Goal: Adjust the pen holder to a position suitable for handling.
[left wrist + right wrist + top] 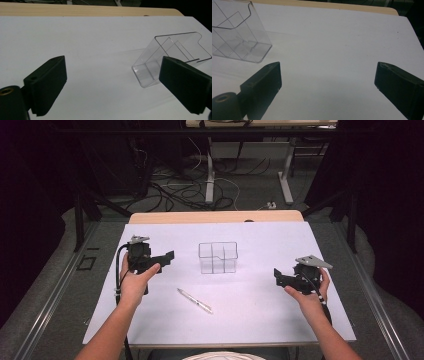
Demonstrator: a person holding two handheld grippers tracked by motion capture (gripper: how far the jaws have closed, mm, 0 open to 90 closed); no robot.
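Observation:
A clear plastic holder (pixel 217 257) with inner dividers stands upright in the middle of the white sheet (pixel 260 240). A silver pen (pixel 195 300) lies flat on the sheet in front of it, nearer the person. My left gripper (pixel 169 259) hovers left of the holder, pointing toward it, jaws open and empty. In the left gripper view the holder (pixel 170 57) sits beyond the right jaw, and the gripper (pixel 112 87) has only bare sheet between its jaws. My right gripper (pixel 276 276) is right of the holder, open and empty (pixel 327 90); the holder (pixel 237 37) appears at the upper left.
The white sheet covers a wooden tabletop whose far edge (pixel 215 216) shows behind it. Beyond the table are desk legs (pixel 210 180) and loose cables (pixel 175 195) on the floor. Dark curtains flank both sides.

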